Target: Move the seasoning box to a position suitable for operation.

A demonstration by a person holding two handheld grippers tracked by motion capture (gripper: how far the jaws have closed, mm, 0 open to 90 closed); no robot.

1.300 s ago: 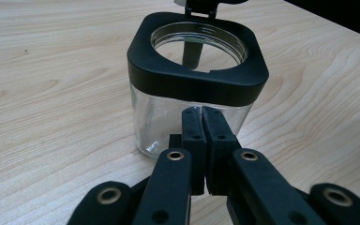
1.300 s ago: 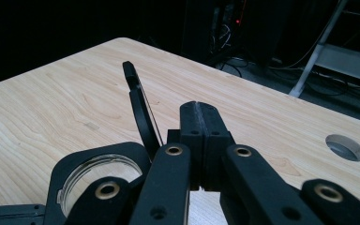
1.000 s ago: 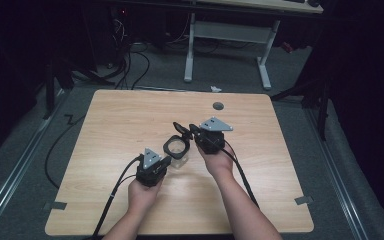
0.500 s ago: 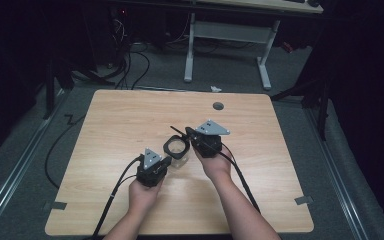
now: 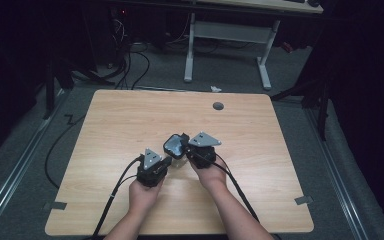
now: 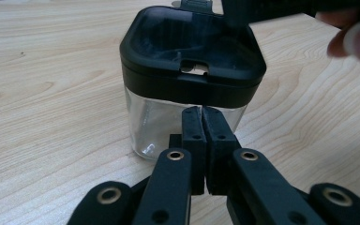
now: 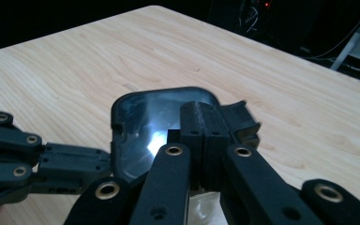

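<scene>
Wooden table [image 5: 130, 125]: one clear jar [image 6: 168, 124] with black lid [image 6: 192, 56] is being kept near centre.
Left gripper [image 5: 166, 161]: jaws pressed together, empty, at jar's 7 o'clock.
Right gripper [image 5: 184, 148]: jaws together over the lid, grip uncertain, from 4 o'clock.
Count: two grippers, one jar.

Left gripper [image 5: 169, 161] angled up-right, jaws pressed together, gripped by left hand [image 5: 142, 194]. Right gripper [image 5: 184, 150] just beyond it, pointing left, jaws likewise together, right hand [image 5: 211, 175] behind.

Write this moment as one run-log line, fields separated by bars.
left gripper: shut, at clear square jar | right gripper: shut, over black lid | wooden table
</scene>
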